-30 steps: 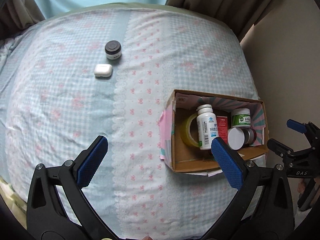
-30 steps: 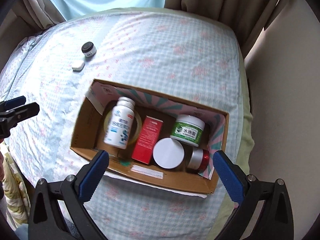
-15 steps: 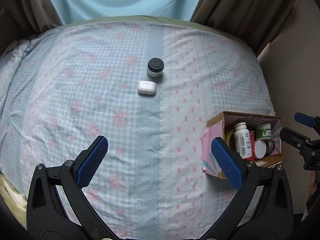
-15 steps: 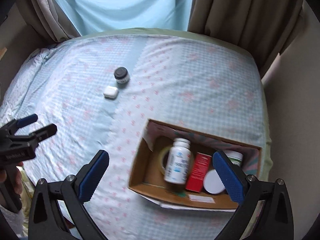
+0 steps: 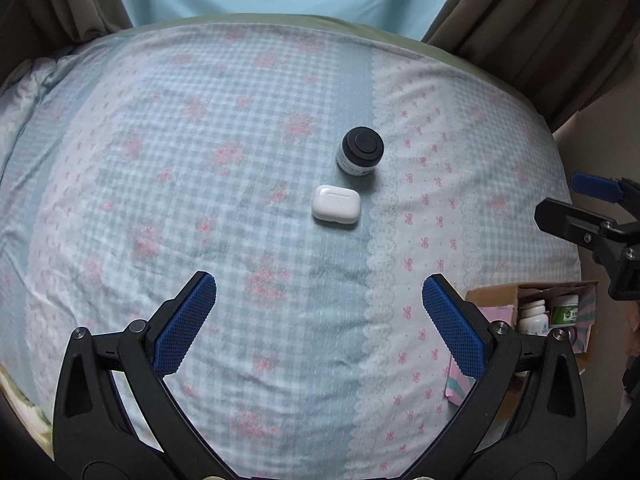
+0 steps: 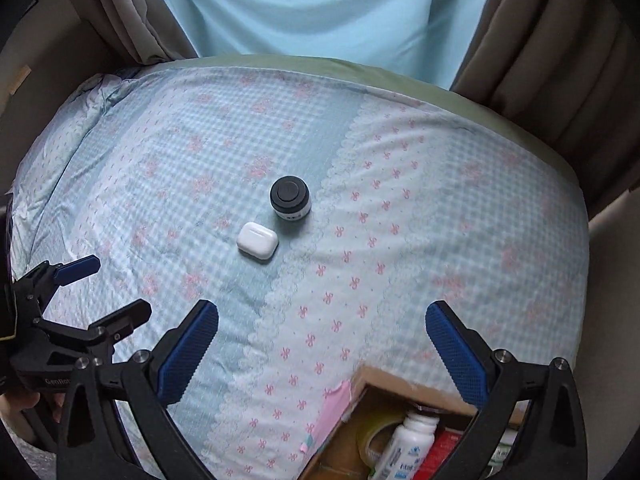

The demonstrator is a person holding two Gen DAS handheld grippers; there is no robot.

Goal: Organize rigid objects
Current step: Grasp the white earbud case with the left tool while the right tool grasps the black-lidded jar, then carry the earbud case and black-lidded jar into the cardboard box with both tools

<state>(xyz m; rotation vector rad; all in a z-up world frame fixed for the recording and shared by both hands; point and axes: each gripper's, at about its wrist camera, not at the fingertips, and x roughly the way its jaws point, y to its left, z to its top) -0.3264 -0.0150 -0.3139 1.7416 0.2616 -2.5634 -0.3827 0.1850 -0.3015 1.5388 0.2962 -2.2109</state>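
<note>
A small jar with a black lid (image 5: 361, 152) (image 6: 290, 197) stands upright in the middle of the bed, and a white earbud case (image 5: 336, 204) (image 6: 257, 239) lies just in front of it. My left gripper (image 5: 319, 316) hovers open and empty on the near side of both. My right gripper (image 6: 322, 342) is open too and holds nothing, farther right above the bed. A cardboard box (image 5: 496, 295) (image 6: 392, 380) at the bed's near right corner contains a white pill bottle (image 6: 404, 446), a tape roll (image 6: 370, 436), a red carton and a green-labelled jar (image 5: 564, 312).
The bed wears a blue checked cover with pink flowers (image 5: 200, 184). Brown curtains (image 6: 552, 64) hang at both sides of a pale blue drape (image 6: 320, 8) behind the bed. A wall runs close along the right edge. Each gripper shows in the other's view.
Both grippers have pulled back and swung left, away from the box. The jar and earbud case now sit near the centre of both views, and the box has slid to the lower right.
</note>
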